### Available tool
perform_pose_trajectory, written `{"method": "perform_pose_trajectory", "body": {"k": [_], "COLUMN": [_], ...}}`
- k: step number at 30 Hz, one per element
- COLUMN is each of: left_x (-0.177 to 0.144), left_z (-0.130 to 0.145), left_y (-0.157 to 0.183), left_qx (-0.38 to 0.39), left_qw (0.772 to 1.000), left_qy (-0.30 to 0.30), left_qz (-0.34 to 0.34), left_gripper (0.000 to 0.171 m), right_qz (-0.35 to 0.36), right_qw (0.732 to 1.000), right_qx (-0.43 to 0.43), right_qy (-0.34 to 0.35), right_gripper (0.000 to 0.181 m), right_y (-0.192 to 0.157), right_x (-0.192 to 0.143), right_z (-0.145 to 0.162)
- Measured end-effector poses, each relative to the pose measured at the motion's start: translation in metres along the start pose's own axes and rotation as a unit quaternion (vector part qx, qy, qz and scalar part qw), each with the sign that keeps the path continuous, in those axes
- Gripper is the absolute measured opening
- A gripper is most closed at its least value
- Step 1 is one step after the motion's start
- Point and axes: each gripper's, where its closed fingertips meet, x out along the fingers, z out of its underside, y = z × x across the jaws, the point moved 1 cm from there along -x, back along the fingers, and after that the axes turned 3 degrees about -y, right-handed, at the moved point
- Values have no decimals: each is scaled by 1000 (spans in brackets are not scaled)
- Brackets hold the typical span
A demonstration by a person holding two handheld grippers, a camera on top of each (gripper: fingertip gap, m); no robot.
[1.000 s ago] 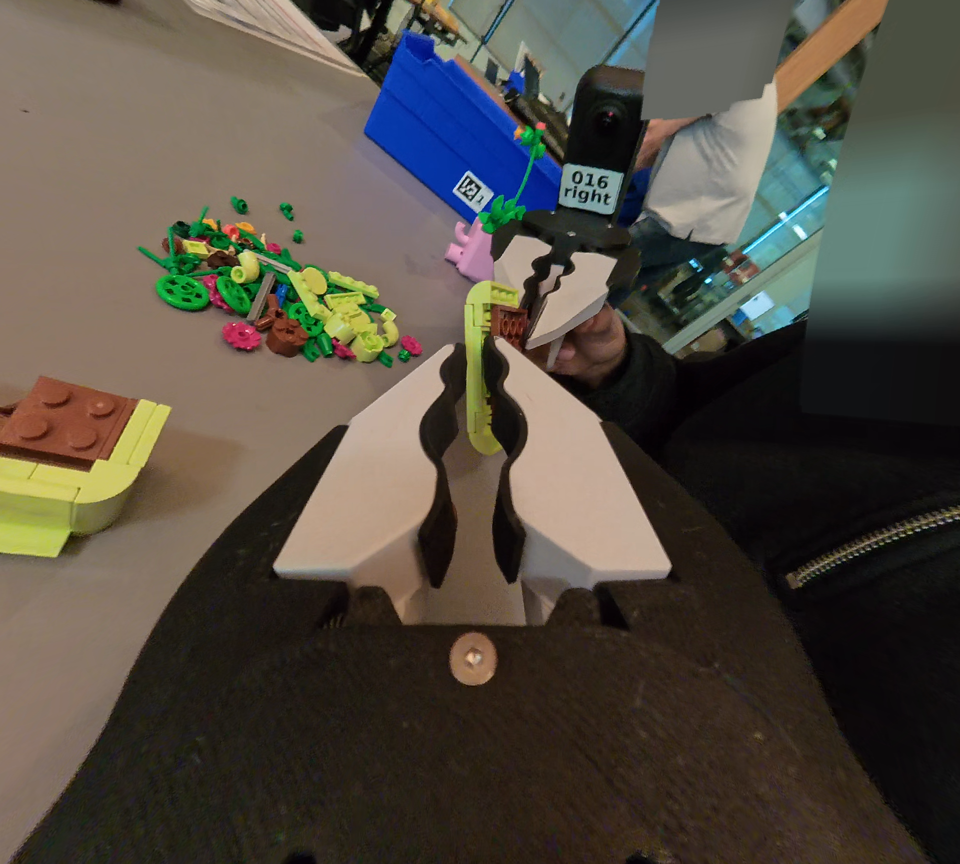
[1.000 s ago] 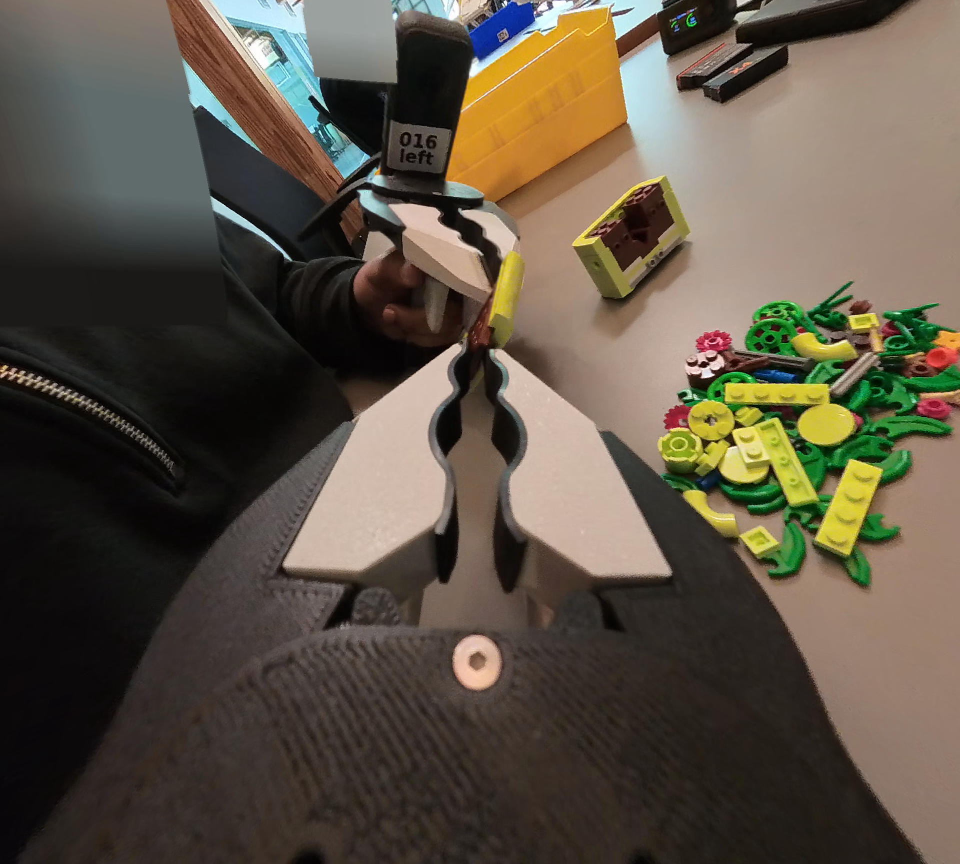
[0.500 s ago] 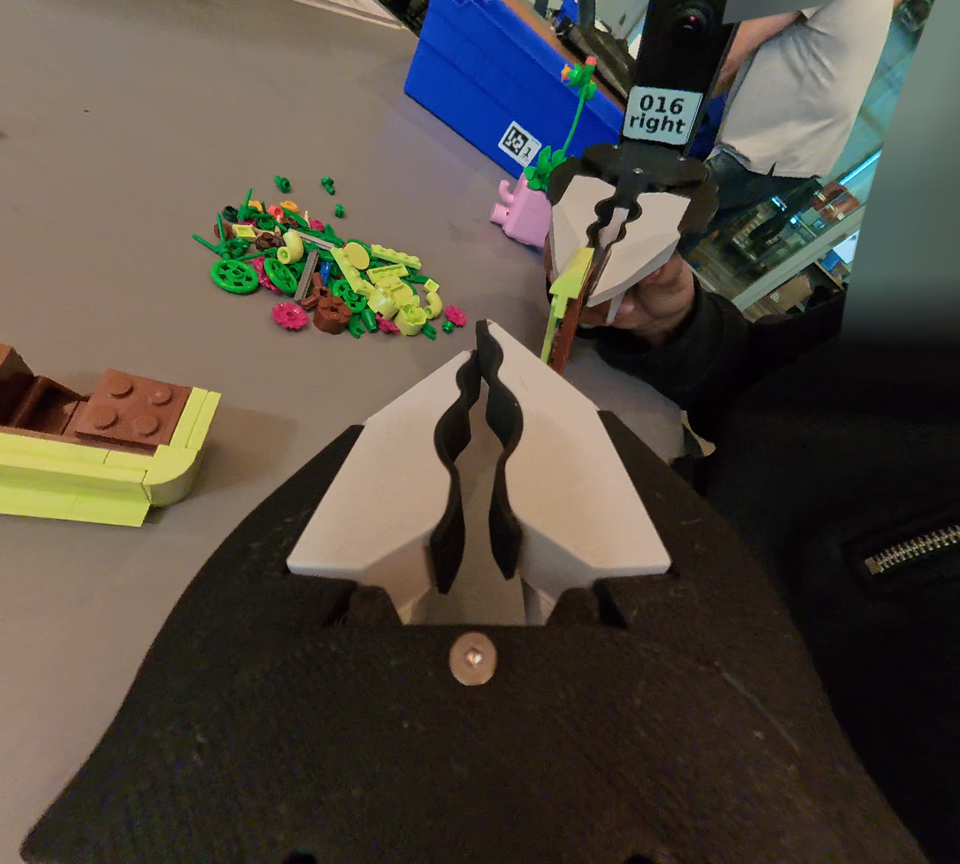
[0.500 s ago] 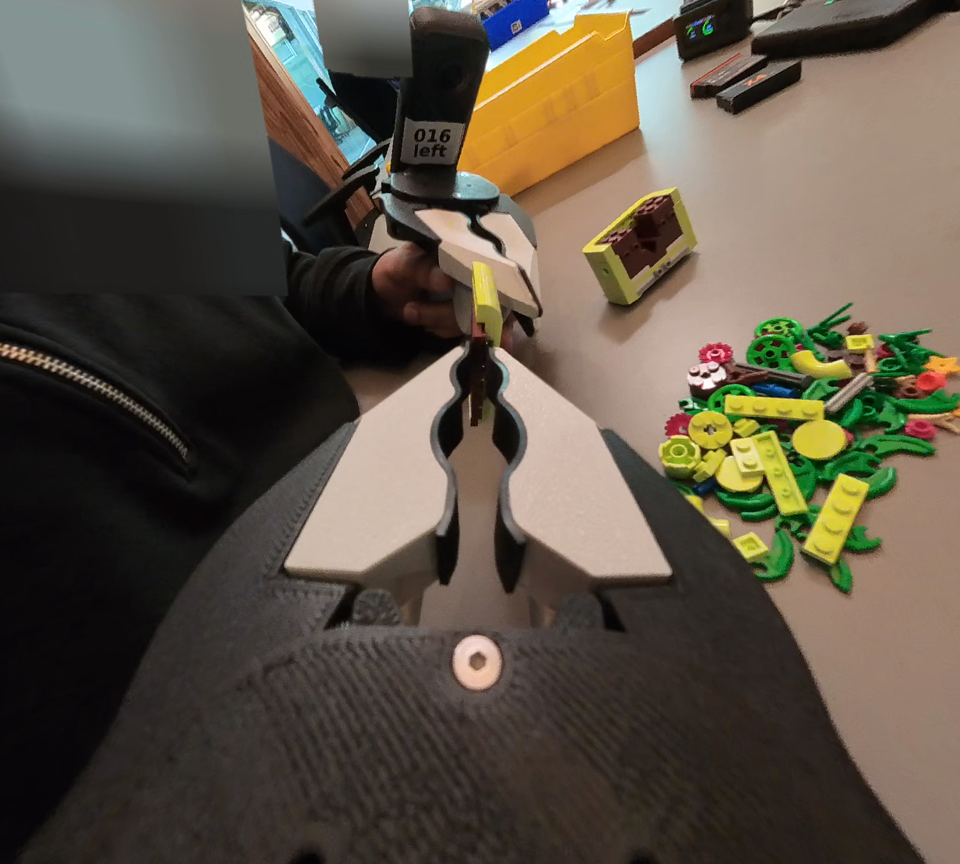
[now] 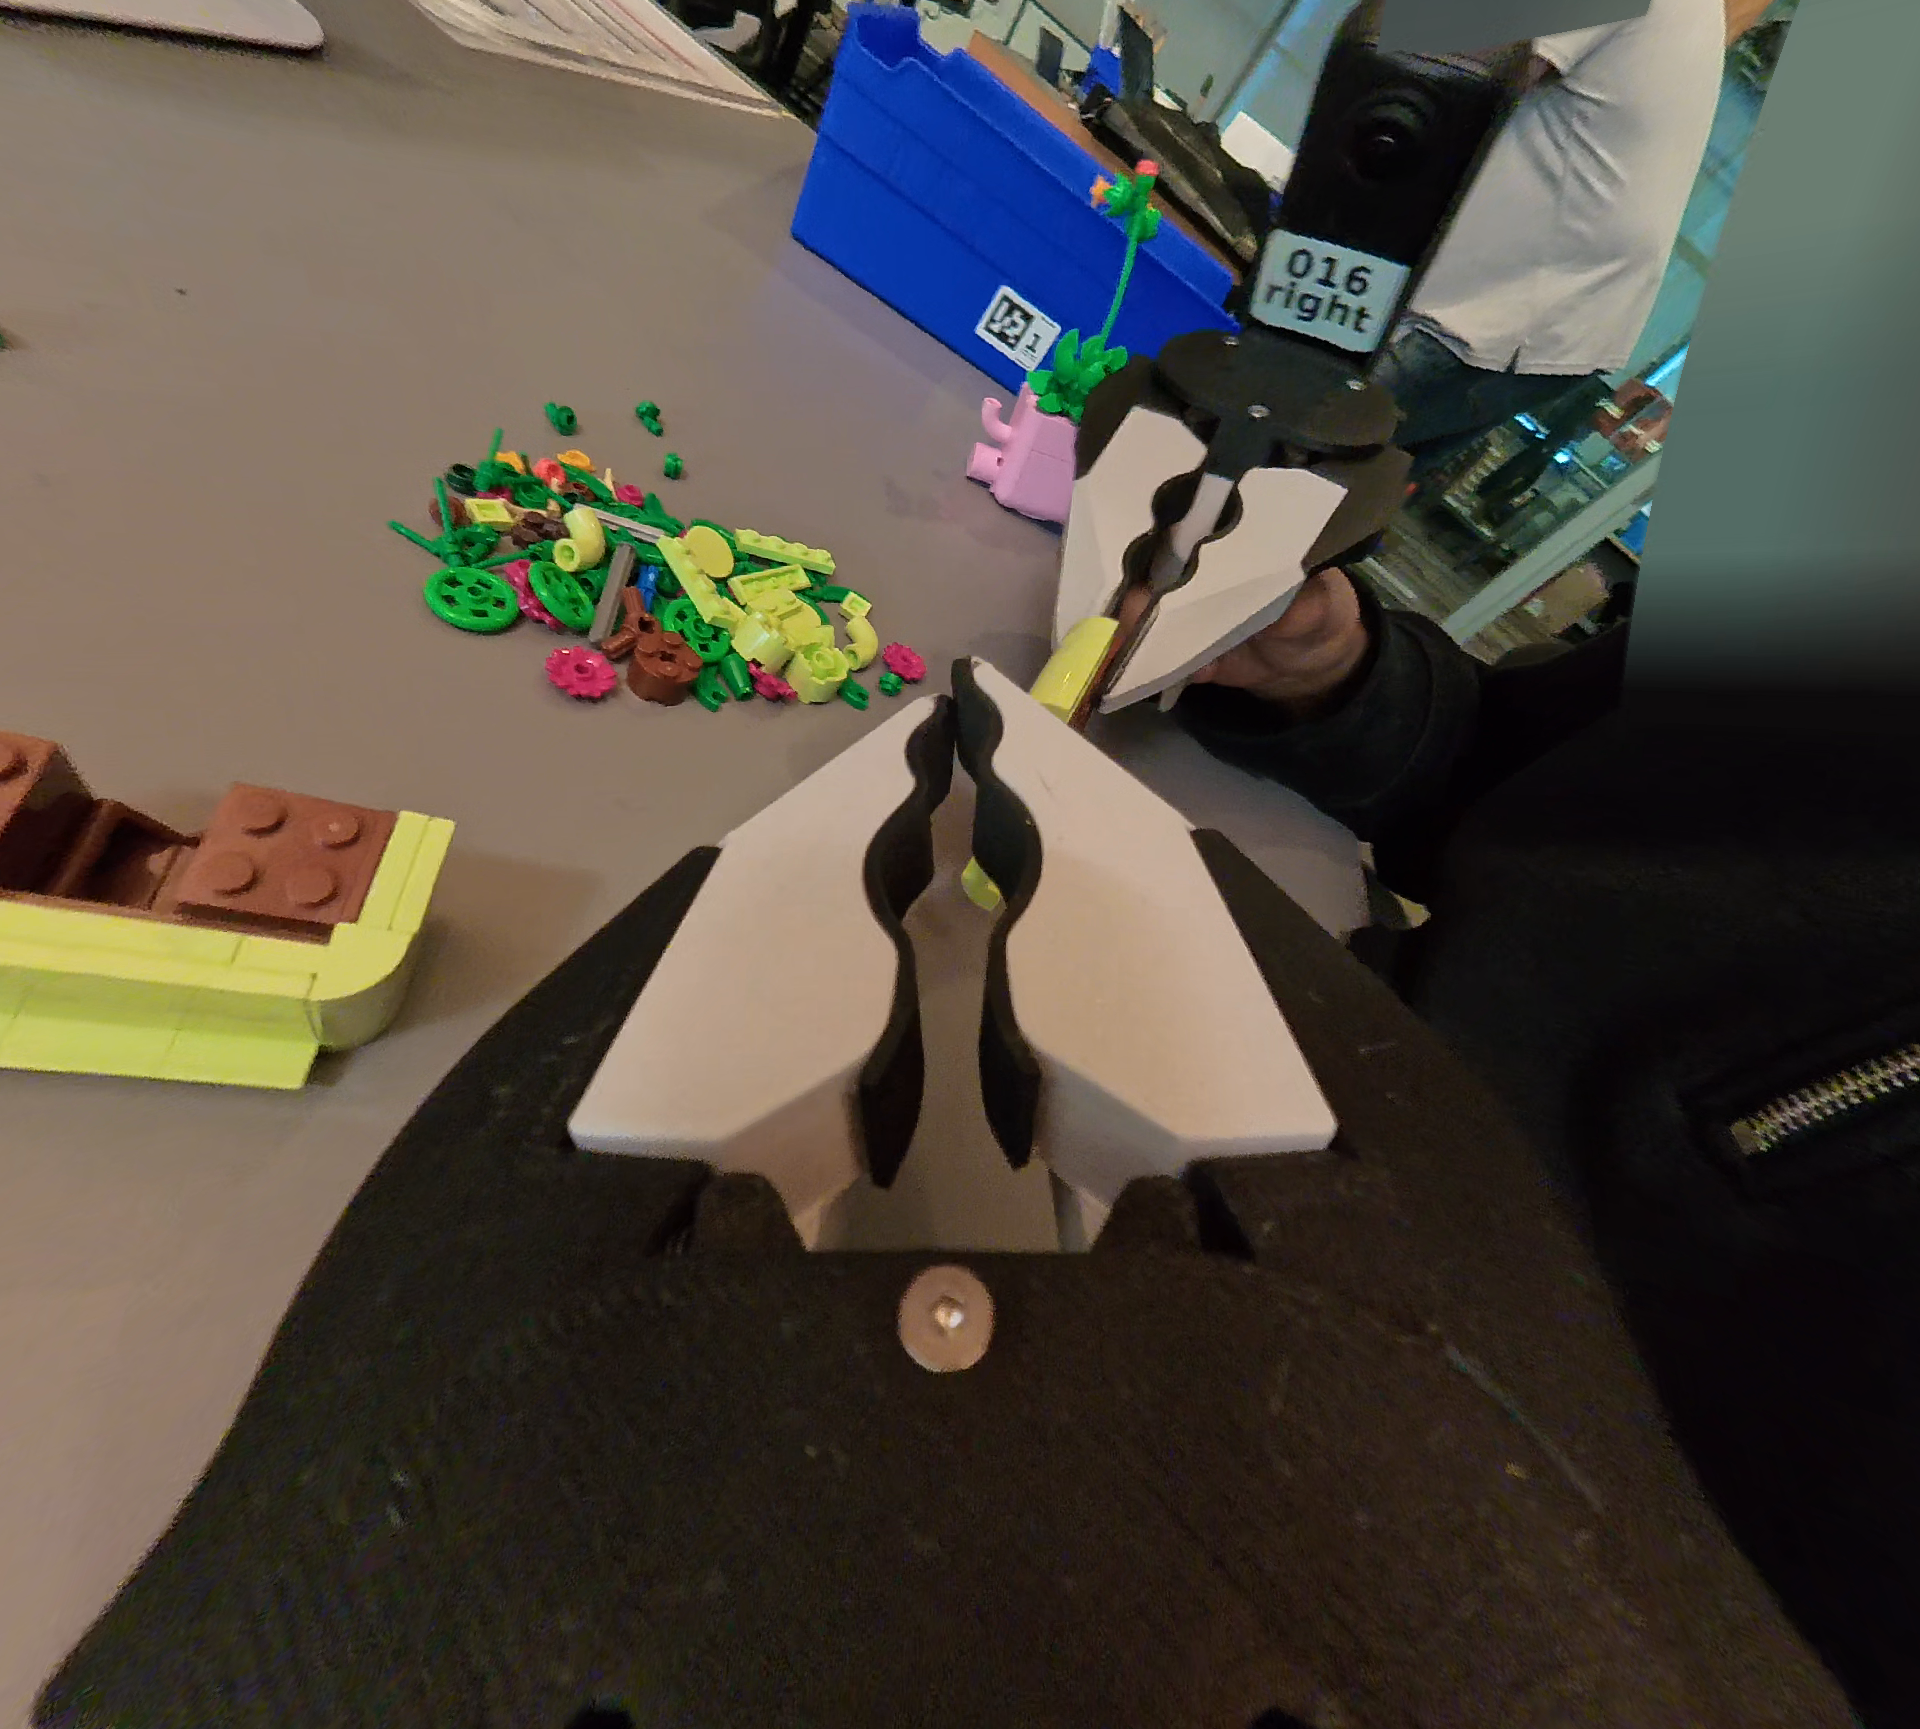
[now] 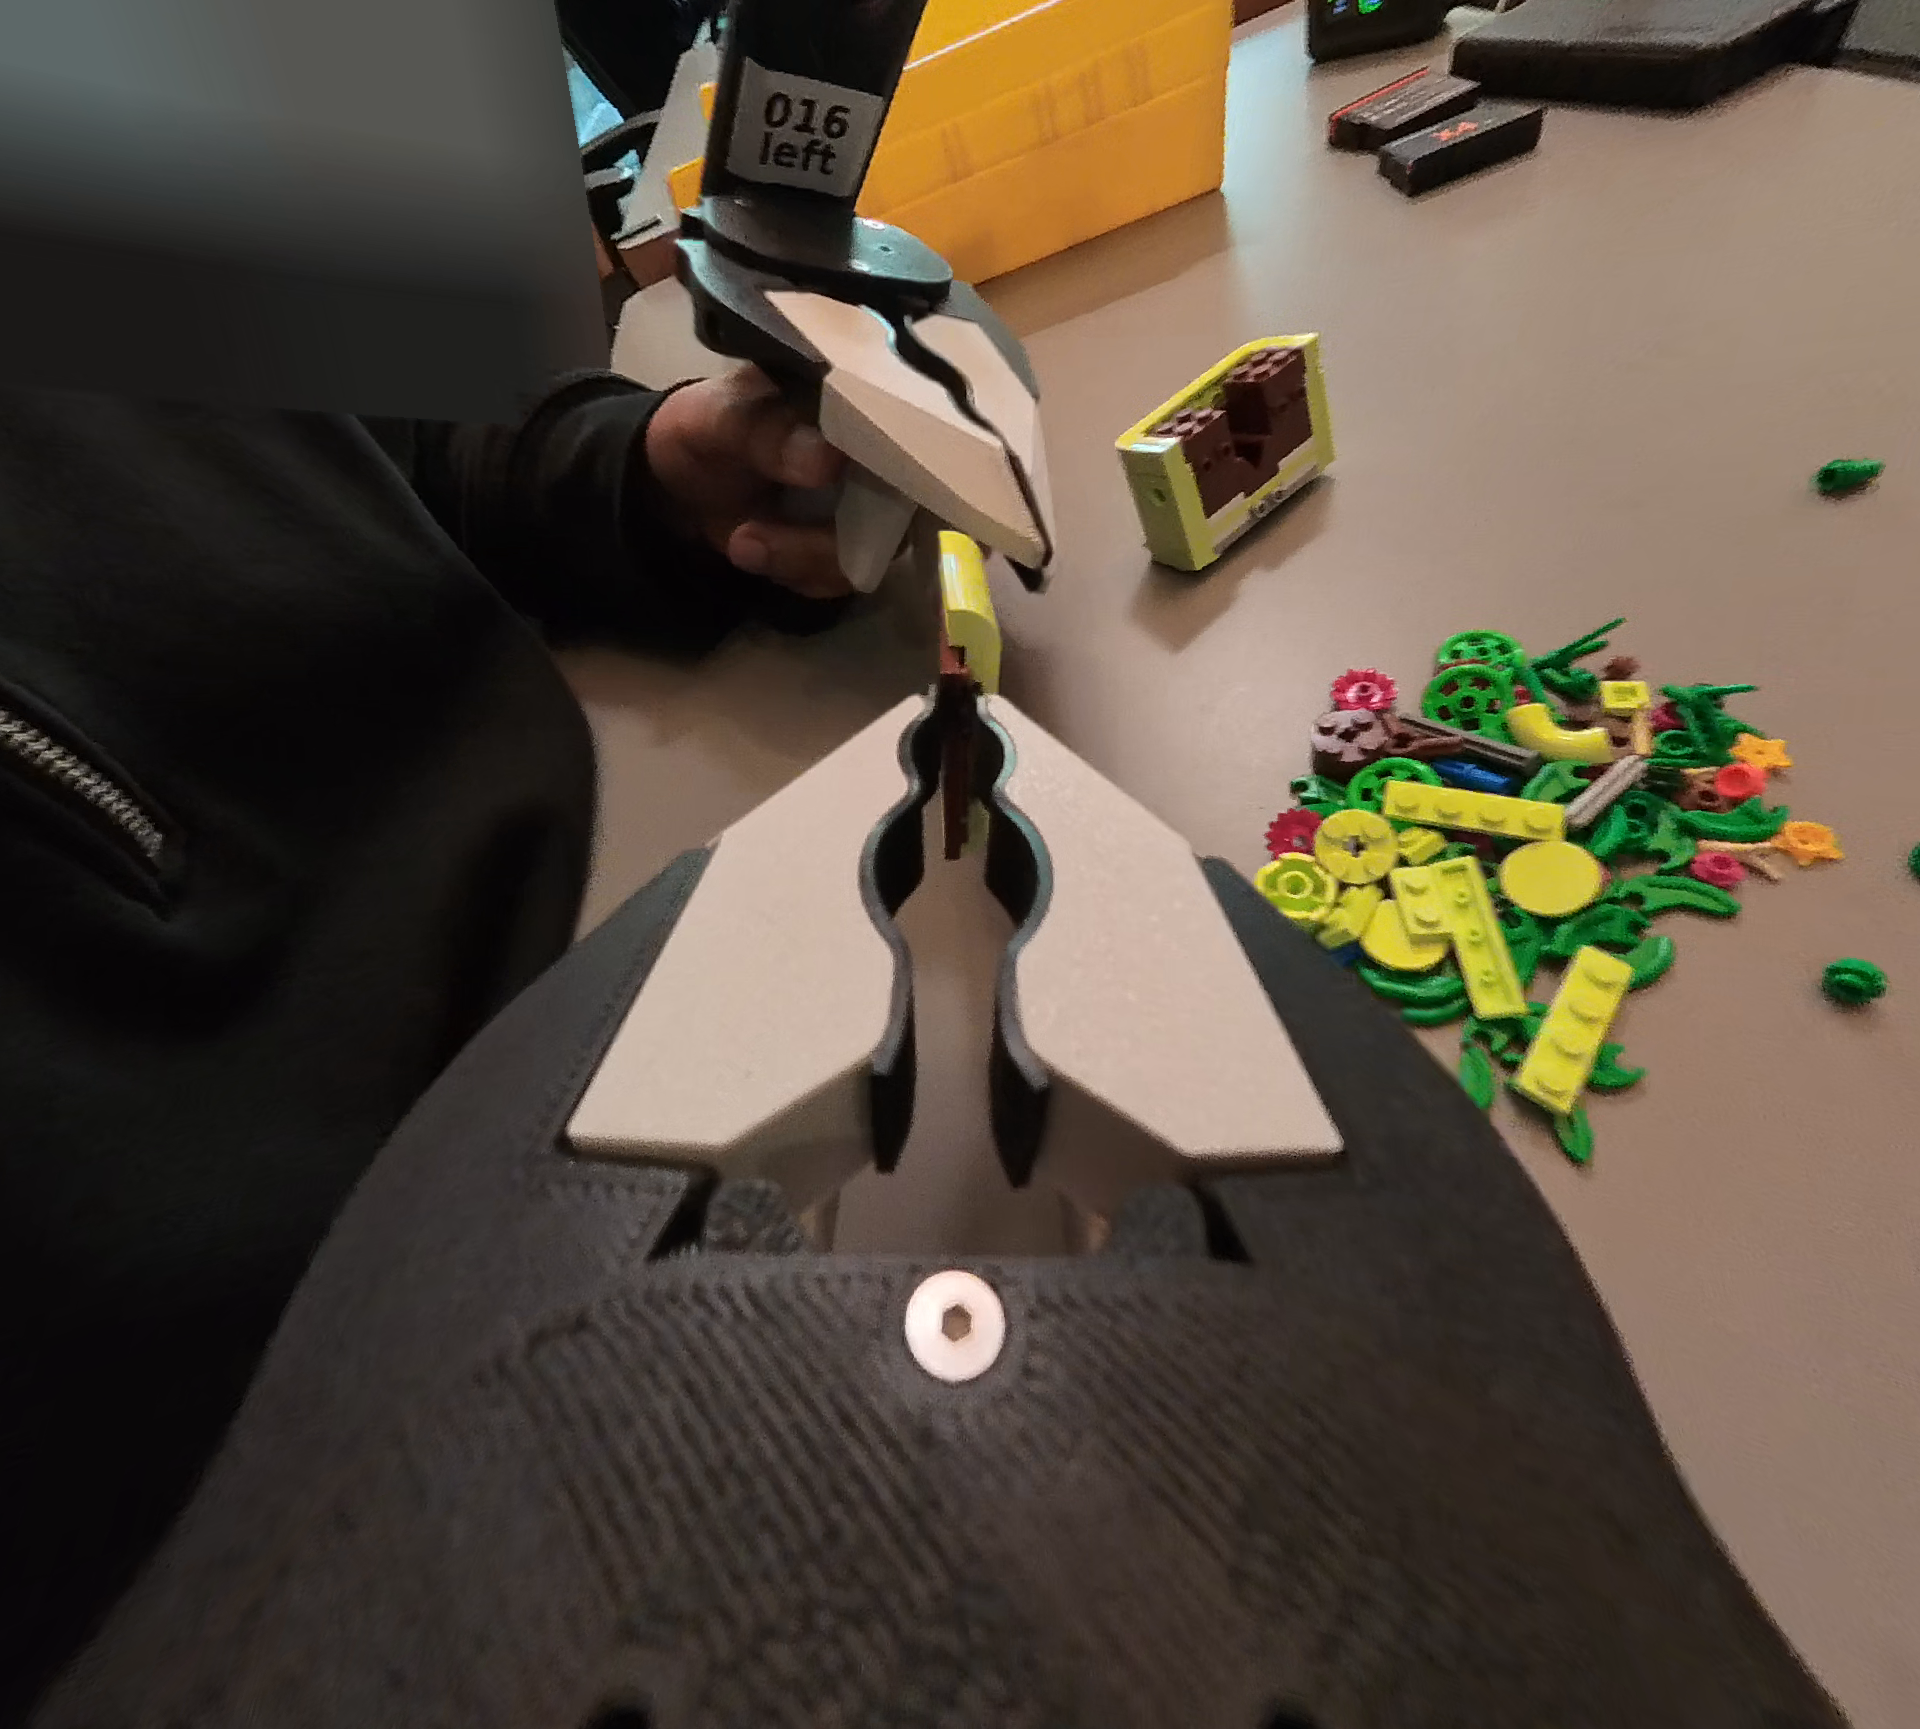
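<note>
My right gripper [image 6: 956,711] is shut on a small flat piece made of a brown plate and a lime curved part [image 6: 966,609]. The piece stands on edge above the grey table. In the left wrist view the right gripper [image 5: 1108,692] holds this piece [image 5: 1070,673] just right of my left fingertips. My left gripper [image 5: 954,694] is shut with nothing between its tips. In the right wrist view the left gripper [image 6: 1032,559] hangs close beside the top of the lime part. A hand in a black sleeve holds each gripper.
A lime-and-brown block box [image 5: 208,931] [image 6: 1226,453] lies on the table. A pile of loose green, lime and pink pieces [image 5: 665,588] [image 6: 1507,858] lies beyond. A pink pot with a green stem [image 5: 1029,453], a blue bin [image 5: 966,193], a yellow bin [image 6: 1060,110] and black devices [image 6: 1662,27] stand farther back. Only a small space, under 4 cm, lies between the two pairs of fingers.
One second ago both grippers gripped the lime-and-brown piece. The left gripper let go, shut empty and drew back a little. The right gripper kept the piece and lowered it.
</note>
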Motion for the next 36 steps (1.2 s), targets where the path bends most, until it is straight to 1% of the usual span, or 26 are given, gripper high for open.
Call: {"method": "perform_pose_trajectory", "body": {"k": [3,6,8,11,13,14,15,17,21,24,26,28,31,33,36], "left_x": [-3,-5,-5,-4,-2,-1,0,1,3,6,8,12,17,19,22], "left_z": [-3,-5,-5,-1,4,7,9,13,19,24,29,34,43,49,54], "left_y": [-6,-9,-8,-4,-1,0,0,0,0,1,1,0,-1,-2,-6], "left_qx": [10,11,9,13,21,25,30,35,46,66,85,109,150,173,188], "left_qw": [1000,999,1000,1000,999,999,999,998,996,992,988,982,969,959,949], "left_qy": [8,13,11,-6,-26,-36,-46,-61,-81,-102,-120,-141,-171,-192,-214], "left_qz": [-24,-29,-20,-4,2,2,0,-5,-14,-29,-46,-67,-97,-115,-136], "left_gripper": [1,13,21,29,33,35,37,38,41,44,48,53,55,55,55], "right_qz": [62,133,173,223,223,216,204,178,129,135,155,166,142,124,120], "right_qw": [996,979,956,909,887,883,885,899,935,951,956,960,968,971,966], "right_qx": [-56,-157,-234,-333,-376,-385,-383,-362,-303,-258,-228,-197,-162,-159,-181], "right_qy": [13,-4,-45,-118,-146,-158,-167,-172,-130,-100,-99,-113,-127,-131,-143], "right_gripper": [2,2,3,4,5,7,9,17,22,23,23,28,38,38,36], "right_y": [9,13,14,19,17,15,13,8,-2,5,17,28,27,22,22], "right_x": [-7,-12,-8,1,9,12,15,20,18,9,3,0,5,11,16], "right_z": [-7,-10,-3,14,24,29,34,40,32,20,19,24,32,35,37]}}
